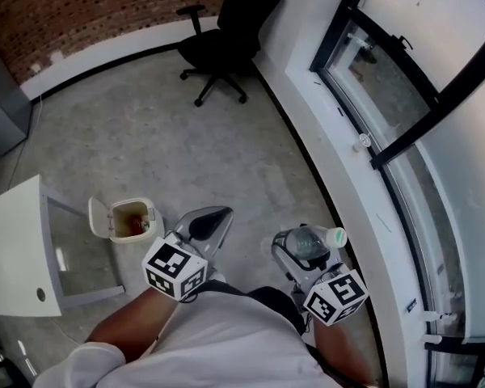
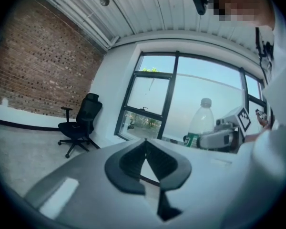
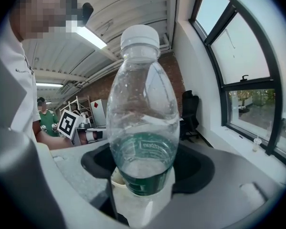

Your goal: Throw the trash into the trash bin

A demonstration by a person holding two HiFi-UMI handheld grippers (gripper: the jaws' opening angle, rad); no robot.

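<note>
- A white tabletop (image 1: 12, 249) stands at the far left, above the concrete floor (image 1: 162, 136).
- Just beside it on the floor sits the small white trash bin (image 1: 123, 221), lid flipped open, with something reddish-brown inside.
- The left gripper (image 1: 212, 217) hovers just right of the trash bin, clenched, its jaw tips meeting on nothing.
- The right gripper (image 1: 299, 253) grasps a clear plastic bottle (image 1: 311, 239) with a white cap and green label, held above the floor, apart from the trash bin.
- A black office chair (image 1: 226, 35) stands farther off beside the window (image 1: 404, 95).
</note>
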